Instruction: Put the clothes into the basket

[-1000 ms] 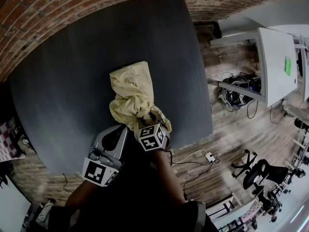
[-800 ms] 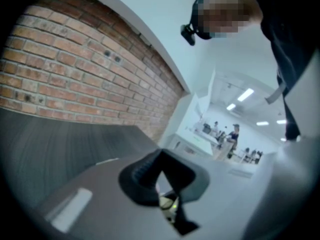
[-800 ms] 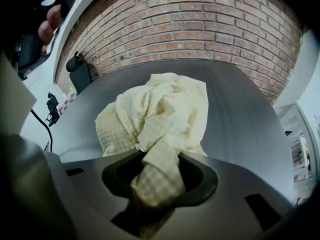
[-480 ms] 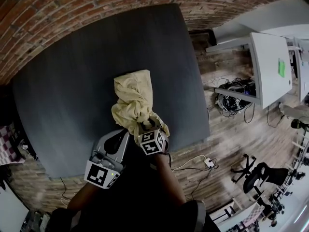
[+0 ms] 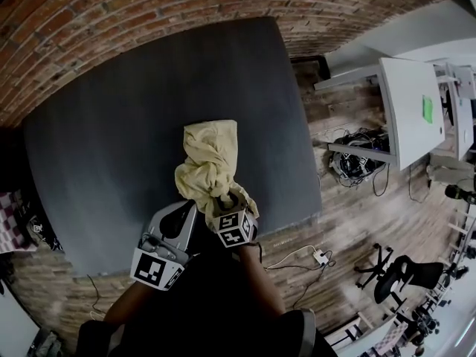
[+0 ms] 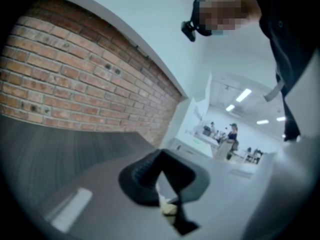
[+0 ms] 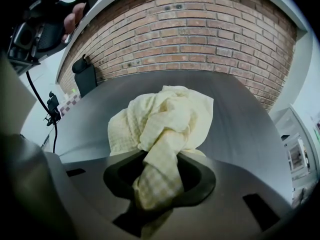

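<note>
A crumpled pale yellow checked cloth [image 5: 208,162] lies on the dark grey table [image 5: 111,125], its near end gathered up off the top. My right gripper [image 5: 225,201] has a twisted fold of the cloth [image 7: 165,119] between its jaws; they are closing and pinch it [image 7: 159,184]. My left gripper [image 5: 181,220] sits just left of the right one at the cloth's near edge. In the left gripper view its narrow jaws [image 6: 170,210] nip a small yellow scrap of the cloth [image 6: 168,209]. No basket is in view.
A brick wall [image 5: 111,13] runs behind the table. To the right, on the wooden floor, stand a white desk [image 5: 413,103], a tangle of cables [image 5: 361,151], a power strip [image 5: 321,257] and office chairs [image 5: 401,274]. The table's near edge [image 5: 290,218] is close to the grippers.
Both grippers have lifted slightly, drawing the cloth's near end up into a tighter bunch. The right jaws have narrowed on the fold.
</note>
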A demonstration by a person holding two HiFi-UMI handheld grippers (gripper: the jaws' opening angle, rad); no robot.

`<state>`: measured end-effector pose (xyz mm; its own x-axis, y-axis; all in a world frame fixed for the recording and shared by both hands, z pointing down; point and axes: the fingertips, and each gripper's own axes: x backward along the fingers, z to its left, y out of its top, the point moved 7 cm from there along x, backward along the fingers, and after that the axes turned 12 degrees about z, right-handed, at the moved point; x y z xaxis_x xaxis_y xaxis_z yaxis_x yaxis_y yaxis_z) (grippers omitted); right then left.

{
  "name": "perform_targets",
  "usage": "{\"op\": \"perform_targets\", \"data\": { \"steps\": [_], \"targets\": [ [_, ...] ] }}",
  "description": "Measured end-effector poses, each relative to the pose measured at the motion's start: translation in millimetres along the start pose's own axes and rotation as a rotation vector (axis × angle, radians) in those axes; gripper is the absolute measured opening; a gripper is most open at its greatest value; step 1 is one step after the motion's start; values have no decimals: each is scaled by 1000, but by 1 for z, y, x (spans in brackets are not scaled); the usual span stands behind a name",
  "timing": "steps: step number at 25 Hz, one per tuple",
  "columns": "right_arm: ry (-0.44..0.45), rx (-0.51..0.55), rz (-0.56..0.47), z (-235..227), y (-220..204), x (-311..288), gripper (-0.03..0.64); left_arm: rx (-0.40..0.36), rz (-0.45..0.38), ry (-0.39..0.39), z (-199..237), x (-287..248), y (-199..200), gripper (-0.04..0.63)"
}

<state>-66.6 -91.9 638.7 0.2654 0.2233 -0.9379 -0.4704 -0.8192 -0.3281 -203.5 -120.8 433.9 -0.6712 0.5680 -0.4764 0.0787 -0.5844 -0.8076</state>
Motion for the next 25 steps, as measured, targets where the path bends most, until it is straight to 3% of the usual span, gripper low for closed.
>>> {"op": "perform_targets", "data": {
  "steps": [25],
  "targets": [
    [-17,-15,-226,41,8,70,138,-42,-63,9,-12,49,-6,5]
  ]
}}
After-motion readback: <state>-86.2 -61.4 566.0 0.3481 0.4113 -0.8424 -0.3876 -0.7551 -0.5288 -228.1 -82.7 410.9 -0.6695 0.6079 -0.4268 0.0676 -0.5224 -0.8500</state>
